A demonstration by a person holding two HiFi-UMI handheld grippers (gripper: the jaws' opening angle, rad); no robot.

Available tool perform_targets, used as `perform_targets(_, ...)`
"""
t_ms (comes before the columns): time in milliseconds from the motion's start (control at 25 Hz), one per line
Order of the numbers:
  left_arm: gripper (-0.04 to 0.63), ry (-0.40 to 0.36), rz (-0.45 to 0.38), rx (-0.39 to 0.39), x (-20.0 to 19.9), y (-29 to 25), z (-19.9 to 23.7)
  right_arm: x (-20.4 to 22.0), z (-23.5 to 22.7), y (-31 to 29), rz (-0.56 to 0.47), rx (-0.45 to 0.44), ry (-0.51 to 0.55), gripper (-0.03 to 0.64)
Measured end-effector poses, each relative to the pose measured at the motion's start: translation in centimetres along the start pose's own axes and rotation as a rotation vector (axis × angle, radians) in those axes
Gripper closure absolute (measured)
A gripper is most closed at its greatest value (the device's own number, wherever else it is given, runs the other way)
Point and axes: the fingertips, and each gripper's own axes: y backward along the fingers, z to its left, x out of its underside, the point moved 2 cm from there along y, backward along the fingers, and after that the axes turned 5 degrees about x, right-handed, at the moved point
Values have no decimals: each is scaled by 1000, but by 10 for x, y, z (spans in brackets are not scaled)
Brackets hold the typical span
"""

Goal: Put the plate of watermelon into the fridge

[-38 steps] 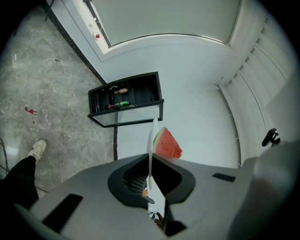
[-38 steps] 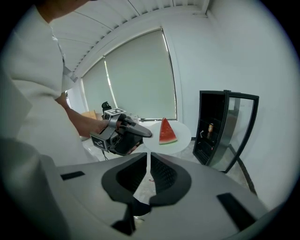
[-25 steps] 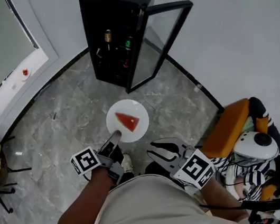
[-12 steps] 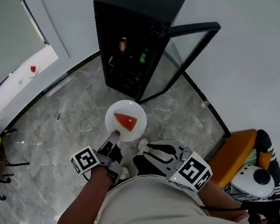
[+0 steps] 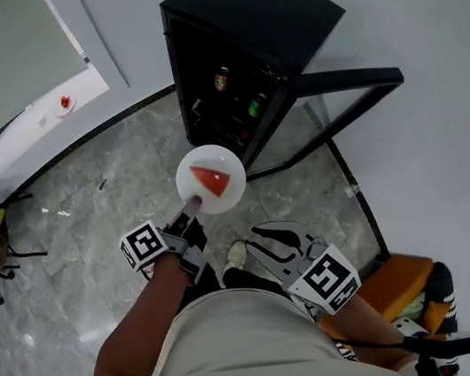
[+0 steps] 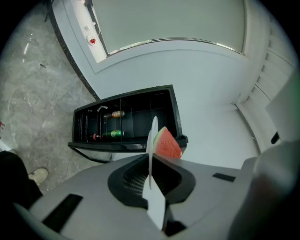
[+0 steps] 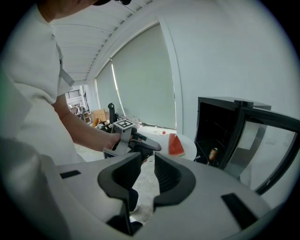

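The plate (image 5: pixel 210 180) has been brought nearer the open fridge (image 5: pixel 253 35), now straight ahead. Its rim is pinched by the left gripper (image 5: pixel 190 208); the right gripper (image 7: pixel 148 173) is slightly open, empty.

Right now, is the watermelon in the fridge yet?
Not yet. Done: the glass door of the black fridge is open, and the left gripper is shut on the round white plate holding the red watermelon wedge. In hand: the plate hangs in front of the fridge. Left: setting it on a shelf inside.
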Motion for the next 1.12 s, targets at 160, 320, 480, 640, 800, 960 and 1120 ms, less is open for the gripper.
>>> perform_targets(160, 572, -2, -18, -7, -22, -39, 7, -4, -24, -11, 5, -20, -13, 518)
perform_targets(320, 574, -3, -25, -11, -47, -74, 22, -11, -44, -26, 17, -25, -8, 518)
perform_targets(480, 572, -14, -10, -26, -80, -112, 40, -24, -67, -45, 24, 0, -30, 518)
perform_targets(640, 572, -20, 10, -27, -114, -148, 58, -41, -87, -65, 25, 26, -65, 518)
perform_targets(800, 572, -24, 38, -34, -143, -187, 79, -52, -113, -89, 41, 69, -84, 518)
perform_targets(960, 572, -19, 64, -50, -169, -218, 101, -66, -125, -112, 66, 97, -86, 518)
perform_targets(1120, 572, -10, 86, -63, -186, -250, 121, -69, -141, -121, 81, 162, -142, 518)
